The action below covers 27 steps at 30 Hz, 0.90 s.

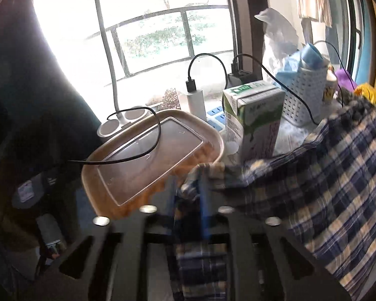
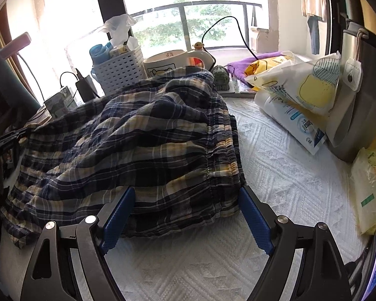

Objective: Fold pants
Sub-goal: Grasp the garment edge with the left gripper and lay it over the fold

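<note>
Two grippers, left gripper (image 1: pixel 188 195) pinching plaid pants (image 2: pixel 127 135), right gripper (image 2: pixel 185 215) spread.

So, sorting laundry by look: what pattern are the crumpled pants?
Navy, cream and yellow plaid pants; clearest in the right wrist view.

No lettering can be read with certainty in either view. A green-and-white carton (image 1: pixel 253 118) carries blurred print on its top and front face, and a white pack (image 2: pixel 295 123) at three o'clock of the plaid pants (image 2: pixel 127 135) bears blue print too small to make out.
</note>
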Each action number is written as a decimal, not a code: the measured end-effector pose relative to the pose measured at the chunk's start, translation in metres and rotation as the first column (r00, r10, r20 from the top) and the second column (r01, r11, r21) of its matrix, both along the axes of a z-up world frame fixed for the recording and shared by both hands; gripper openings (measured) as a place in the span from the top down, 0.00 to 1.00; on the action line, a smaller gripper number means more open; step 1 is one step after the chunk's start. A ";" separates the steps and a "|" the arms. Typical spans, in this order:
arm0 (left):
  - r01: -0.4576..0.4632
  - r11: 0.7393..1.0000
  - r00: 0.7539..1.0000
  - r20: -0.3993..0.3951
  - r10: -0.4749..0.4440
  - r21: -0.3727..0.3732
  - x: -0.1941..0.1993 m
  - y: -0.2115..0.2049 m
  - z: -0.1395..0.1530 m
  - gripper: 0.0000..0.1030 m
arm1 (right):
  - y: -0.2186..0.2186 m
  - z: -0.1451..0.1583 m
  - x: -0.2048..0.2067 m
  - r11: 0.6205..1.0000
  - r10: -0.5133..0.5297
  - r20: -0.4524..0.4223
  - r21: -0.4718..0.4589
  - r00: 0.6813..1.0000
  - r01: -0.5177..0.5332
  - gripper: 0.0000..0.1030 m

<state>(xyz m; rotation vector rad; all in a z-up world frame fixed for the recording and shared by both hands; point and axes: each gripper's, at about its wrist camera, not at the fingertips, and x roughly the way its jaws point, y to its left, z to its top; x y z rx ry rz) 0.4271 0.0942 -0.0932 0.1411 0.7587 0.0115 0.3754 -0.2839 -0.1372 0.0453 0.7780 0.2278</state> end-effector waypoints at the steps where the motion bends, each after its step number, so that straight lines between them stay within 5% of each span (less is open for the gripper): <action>1: 0.002 1.000 1.000 -0.007 -0.002 -0.020 0.002 0.002 0.001 0.54 | 0.001 0.004 -0.003 1.000 0.006 0.015 -0.001 1.000 -0.006 0.17; 3: 0.008 0.998 1.000 0.015 -0.007 -0.056 -0.003 0.004 0.008 0.40 | 0.002 0.012 -0.008 1.000 0.023 0.044 0.006 0.999 -0.023 0.17; 10: 0.022 0.998 0.997 0.077 -0.017 -0.060 -0.039 0.000 0.035 0.39 | 0.020 0.037 -0.010 0.996 0.088 0.122 0.004 0.989 -0.089 0.17; 16: 0.147 0.980 0.988 -0.019 -0.150 -0.131 -0.067 -0.028 0.010 0.39 | 0.027 0.027 -0.009 0.997 0.072 0.075 -0.018 0.995 -0.070 0.17; 19: 0.136 0.979 0.984 -0.092 -0.151 -0.150 -0.075 -0.037 -0.011 0.39 | 0.014 0.015 -0.011 1.000 0.026 0.017 -0.012 1.000 -0.025 0.19; 27: 0.103 0.958 0.984 -0.113 -0.137 -0.268 -0.131 -0.036 -0.011 0.39 | -0.017 -0.015 -0.020 0.983 -0.044 -0.139 0.170 0.989 0.068 0.20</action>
